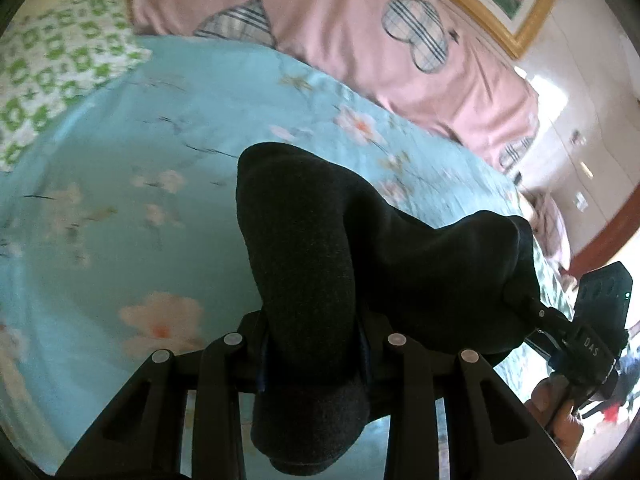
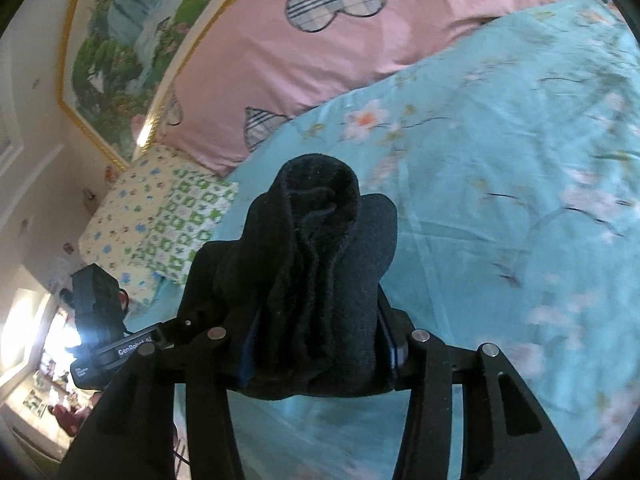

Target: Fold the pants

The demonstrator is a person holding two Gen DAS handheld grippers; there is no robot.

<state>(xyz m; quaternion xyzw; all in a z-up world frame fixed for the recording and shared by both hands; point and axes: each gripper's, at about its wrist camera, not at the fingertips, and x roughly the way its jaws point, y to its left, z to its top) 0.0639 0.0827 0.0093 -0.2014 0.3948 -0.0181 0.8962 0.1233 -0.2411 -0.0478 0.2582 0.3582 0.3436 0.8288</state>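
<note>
The black pants [image 1: 320, 248] hang bunched above a light blue floral bedspread [image 1: 120, 200]. My left gripper [image 1: 314, 344] is shut on a thick fold of them. The cloth stretches right to my right gripper [image 1: 532, 312], which also pinches it. In the right wrist view the right gripper [image 2: 316, 344] is shut on a gathered wad of the pants [image 2: 316, 264]; the left gripper's body [image 2: 100, 320] shows at the left, holding the same cloth. The fingertips are hidden by fabric in both views.
A pink quilt with plaid hearts [image 2: 320, 40] lies along the head of the bed. A green-patterned pillow [image 2: 160, 232] sits beside it. A gold-framed picture [image 2: 120, 40] hangs on the wall. The bedspread [image 2: 500, 200] spreads below the pants.
</note>
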